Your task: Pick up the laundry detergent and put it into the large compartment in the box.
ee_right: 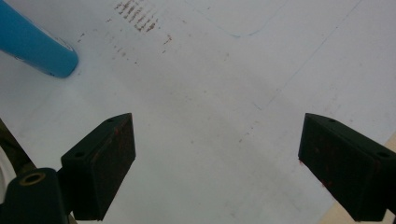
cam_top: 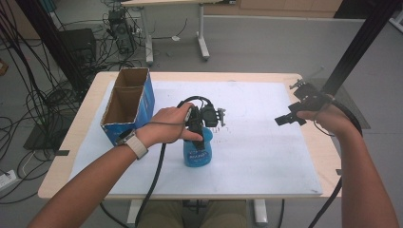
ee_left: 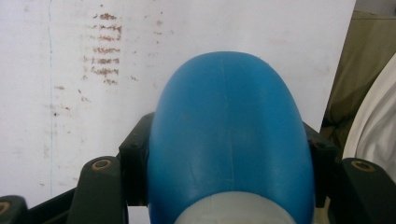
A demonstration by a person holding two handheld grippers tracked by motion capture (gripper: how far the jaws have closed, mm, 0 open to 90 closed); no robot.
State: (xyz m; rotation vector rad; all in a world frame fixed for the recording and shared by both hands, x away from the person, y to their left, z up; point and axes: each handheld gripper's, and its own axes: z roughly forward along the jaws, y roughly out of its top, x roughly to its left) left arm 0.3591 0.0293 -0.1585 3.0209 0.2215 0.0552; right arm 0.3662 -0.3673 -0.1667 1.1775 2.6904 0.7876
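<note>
In the high view, the upper part of the blue bottle [cam_top: 197, 153] is hidden behind the left hand [cam_top: 167, 125] and the left gripper [cam_top: 202, 124], and its label is too small to be read. In the left gripper view, the bottle's bottom end is cut off at 6 o'clock, and the inner faces of the jaws are covered by its sides. In the right gripper view, the bottle [ee_right: 35, 45] is cut off by the edge at 10 o'clock, and the right jaw is clipped at 4 o'clock. The far end of the cardboard box [cam_top: 128, 105] is blurred.

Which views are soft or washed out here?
High view: even light, slightly soft, bottle readable. Left gripper view: the bottle sits very close and looks smooth and a bit soft; white mat bright. Right gripper view: mat sharp, brown smudges clear.
</note>
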